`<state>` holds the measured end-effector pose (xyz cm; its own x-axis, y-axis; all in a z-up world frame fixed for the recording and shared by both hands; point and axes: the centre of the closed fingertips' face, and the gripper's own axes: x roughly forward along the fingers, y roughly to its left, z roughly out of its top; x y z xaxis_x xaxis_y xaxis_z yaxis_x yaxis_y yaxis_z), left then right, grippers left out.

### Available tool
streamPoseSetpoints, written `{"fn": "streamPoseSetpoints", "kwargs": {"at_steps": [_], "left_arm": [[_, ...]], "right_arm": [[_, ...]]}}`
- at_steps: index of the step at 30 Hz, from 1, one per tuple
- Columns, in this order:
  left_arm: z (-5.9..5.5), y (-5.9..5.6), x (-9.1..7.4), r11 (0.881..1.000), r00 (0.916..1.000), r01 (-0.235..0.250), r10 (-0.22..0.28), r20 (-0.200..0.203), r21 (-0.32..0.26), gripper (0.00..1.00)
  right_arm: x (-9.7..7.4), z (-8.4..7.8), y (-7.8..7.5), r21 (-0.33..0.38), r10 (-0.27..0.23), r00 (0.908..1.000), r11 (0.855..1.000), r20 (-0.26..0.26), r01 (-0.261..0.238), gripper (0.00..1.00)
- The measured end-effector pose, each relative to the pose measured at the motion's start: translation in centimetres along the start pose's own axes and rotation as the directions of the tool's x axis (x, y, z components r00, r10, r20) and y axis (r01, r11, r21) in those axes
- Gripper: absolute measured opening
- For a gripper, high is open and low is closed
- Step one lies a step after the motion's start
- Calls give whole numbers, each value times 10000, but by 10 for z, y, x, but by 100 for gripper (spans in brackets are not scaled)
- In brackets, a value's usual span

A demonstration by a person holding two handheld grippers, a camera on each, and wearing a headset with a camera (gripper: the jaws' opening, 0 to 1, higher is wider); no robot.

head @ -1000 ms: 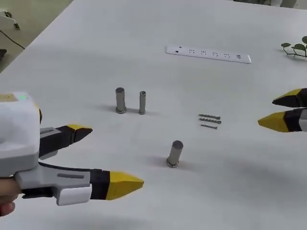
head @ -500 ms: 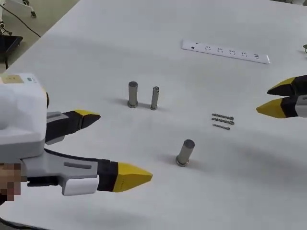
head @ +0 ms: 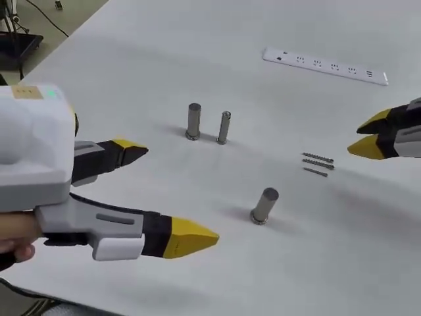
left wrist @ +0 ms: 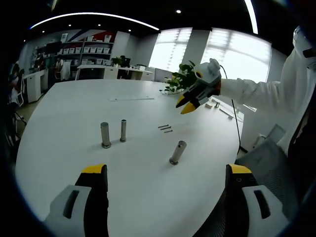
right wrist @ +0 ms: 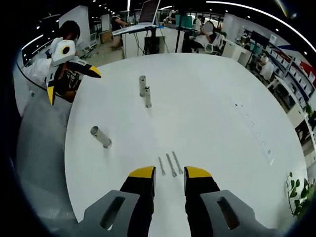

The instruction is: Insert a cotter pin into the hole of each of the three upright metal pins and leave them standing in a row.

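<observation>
Two metal pins [head: 193,121] [head: 224,127] stand upright side by side on the white table [head: 164,59]. A third metal pin [head: 265,205] stands apart, nearer to me. Three small cotter pins [head: 318,164] lie flat in a tight group to the right. My left gripper [head: 172,193] hovers wide open at the near left, with nothing between its jaws [left wrist: 166,170]. My right gripper [head: 364,136] hangs just right of the cotter pins, its jaws a narrow gap apart and empty. In the right gripper view the right gripper [right wrist: 170,173] points at the cotter pins [right wrist: 169,164].
A white power strip [head: 325,66] lies at the far side of the table. A potted plant [left wrist: 182,79] stands near the table's edge behind the right gripper. The table's near edge runs under my left gripper. Desks, chairs and people fill the room beyond.
The head camera has shifted, sliding the scene to the right. My right gripper has come closer to the cotter pins. The left gripper stays wide open in about the same place.
</observation>
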<state>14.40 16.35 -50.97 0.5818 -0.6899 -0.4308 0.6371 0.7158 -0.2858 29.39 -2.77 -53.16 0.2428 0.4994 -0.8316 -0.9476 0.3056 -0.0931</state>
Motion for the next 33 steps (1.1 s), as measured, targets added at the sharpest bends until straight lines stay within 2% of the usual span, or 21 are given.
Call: {"fn": "streamPoseSetpoints", "kwargs": {"at_steps": [3,8,13,18,26,33], "left_arm": [[-4,4,0,9999,10000,-36,36,-3,-134,99],[-6,12,-2,9996,9999,-156,155,-8,-230,99],[-5,15,-5,9993,9998,-205,206,39,-302,99],[6,20,-7,9984,9982,-307,330,496,-475,99],[14,17,-4,9997,9972,-158,173,723,-207,99],[8,14,-2,9998,9987,-71,81,495,-190,99]], "right_arm": [[10,-6,-2,-315,169,9989,9993,-442,-183,12],[20,-11,3,-578,339,9958,9976,-845,-388,13],[32,-15,1,-825,464,9921,9950,-1168,-562,10],[41,-19,-3,-1012,540,9882,9925,-1436,-690,9],[58,-26,-9,-1183,650,9818,9892,-1784,-870,4],[65,-30,-9,-1215,683,9765,9881,-2042,-945,3]]}}
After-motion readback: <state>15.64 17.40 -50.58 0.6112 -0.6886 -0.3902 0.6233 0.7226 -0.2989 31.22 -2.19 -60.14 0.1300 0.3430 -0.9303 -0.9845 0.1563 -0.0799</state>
